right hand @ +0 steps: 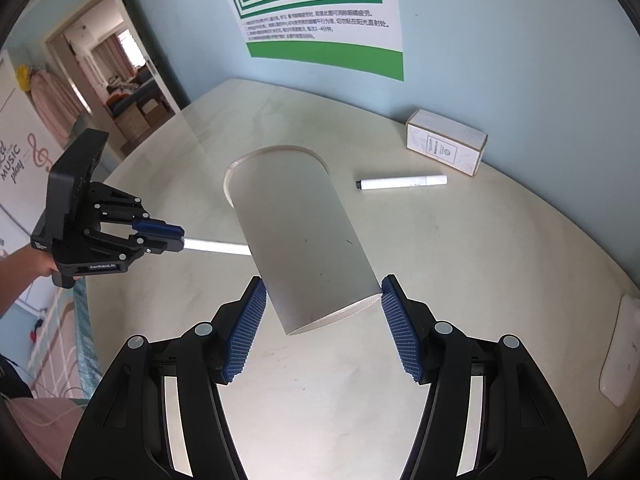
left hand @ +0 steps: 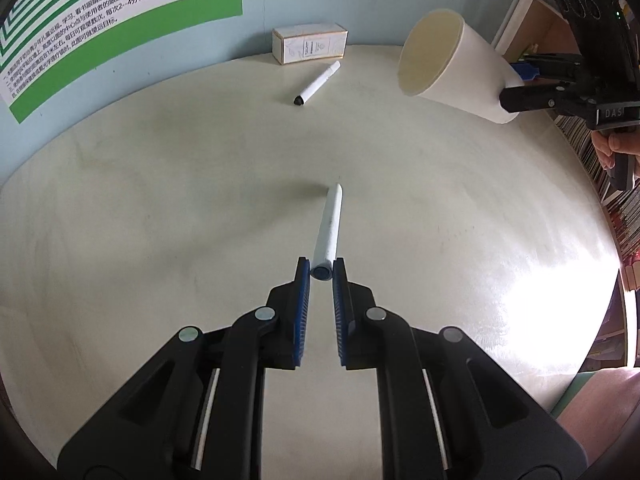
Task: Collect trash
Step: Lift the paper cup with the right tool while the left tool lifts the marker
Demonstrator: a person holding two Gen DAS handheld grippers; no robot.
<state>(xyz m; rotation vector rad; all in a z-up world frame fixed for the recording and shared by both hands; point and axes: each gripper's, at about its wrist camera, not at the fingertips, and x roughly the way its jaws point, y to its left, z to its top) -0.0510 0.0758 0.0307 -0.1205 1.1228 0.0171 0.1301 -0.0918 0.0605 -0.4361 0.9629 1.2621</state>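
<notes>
Clearly the step in hand is to drop the white pen [left hand: 329, 229], clenched at its butt end by the left gripper [left hand: 321, 274], into the white cup [right hand: 300, 236] that the right gripper [right hand: 322, 322] grasps near its base, tilted with its mouth turned away from that hand toward the left one. To do it well, I judge the pen's free tip should be lined up with the cup's mouth [left hand: 430, 52] before the left fingers let go, and pushed well inside, since a long pen released at the rim could tip back out onto the table [left hand: 200, 200]. The cup would hold the pen better if its mouth were raised first. A second pen [left hand: 318, 82] with a dark tip and a small box [left hand: 310, 45] lie near the wall, well apart from both grippers, not yet collected. From the right wrist view the cup's inside is hidden, so whether anything is already in it cannot be told; its body also covers the pen's far end there. The flat white thing at the table's right edge [right hand: 618, 354] is cut off and hard to identify.
</notes>
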